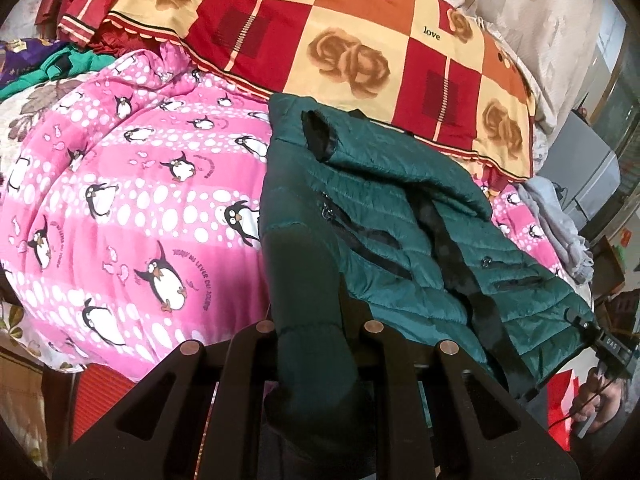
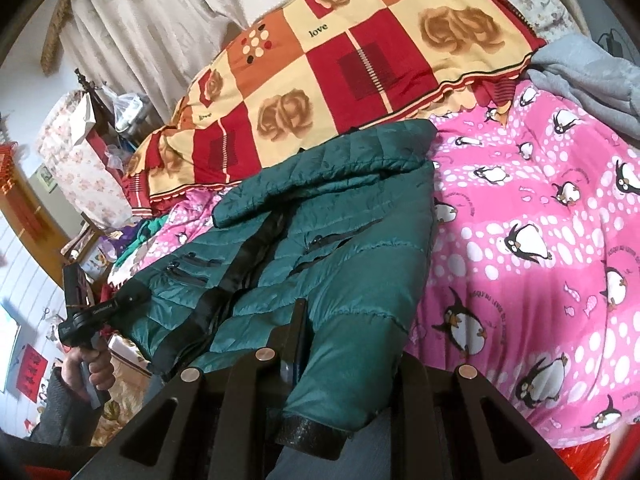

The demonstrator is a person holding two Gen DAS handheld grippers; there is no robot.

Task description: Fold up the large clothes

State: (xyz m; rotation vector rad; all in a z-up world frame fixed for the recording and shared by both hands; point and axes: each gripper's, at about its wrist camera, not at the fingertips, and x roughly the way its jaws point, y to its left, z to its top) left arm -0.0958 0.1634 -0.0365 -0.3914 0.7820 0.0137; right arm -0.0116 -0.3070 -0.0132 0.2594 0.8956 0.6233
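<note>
A dark green quilted jacket (image 1: 400, 216) with black zippers lies front up on the pink penguin quilt (image 1: 140, 200). My left gripper (image 1: 316, 320) is shut on the jacket's near hem corner, and the fabric hangs down between its fingers. In the right wrist view the jacket (image 2: 320, 216) lies at the centre with one sleeve folded across the chest. My right gripper (image 2: 336, 344) is shut on the jacket's sleeve near the black cuff (image 2: 316, 428). The left gripper (image 2: 120, 304) shows in that view holding the far hem corner.
A red, orange and cream checked quilt (image 1: 360, 60) is piled behind the jacket. Grey clothing (image 2: 592, 80) lies at one side of the bed. Green and purple clothes (image 1: 48, 64) lie at the other side. A cream curtain (image 2: 180, 20) hangs behind the bed.
</note>
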